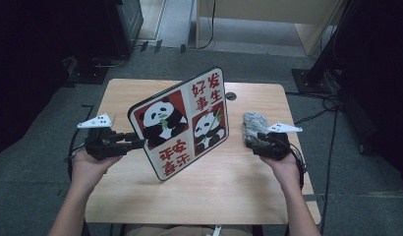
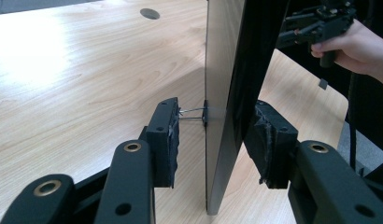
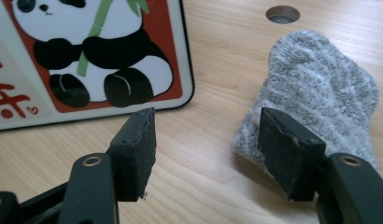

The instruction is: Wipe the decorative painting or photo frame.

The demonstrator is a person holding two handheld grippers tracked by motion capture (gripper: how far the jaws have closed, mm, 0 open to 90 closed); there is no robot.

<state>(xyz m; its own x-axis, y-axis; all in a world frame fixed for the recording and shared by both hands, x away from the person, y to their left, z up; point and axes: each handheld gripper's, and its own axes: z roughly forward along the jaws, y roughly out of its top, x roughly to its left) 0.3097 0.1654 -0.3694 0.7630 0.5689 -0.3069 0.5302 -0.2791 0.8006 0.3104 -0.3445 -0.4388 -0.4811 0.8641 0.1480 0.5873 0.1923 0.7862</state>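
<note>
Our left gripper (image 2: 213, 140) has its jaws apart on either side of the panda board's (image 1: 182, 123) edge; neither pad presses on it, though a thin thread runs from one pad to the board. We see the board standing tilted on its lower edge on the wooden surface (image 1: 239, 177), its printed face toward us. Our right gripper (image 3: 206, 149) stands open with nothing between its jaws, low over the surface, just in front of the grey sock (image 3: 320, 93), which lies flat beside the board's right corner.
</note>
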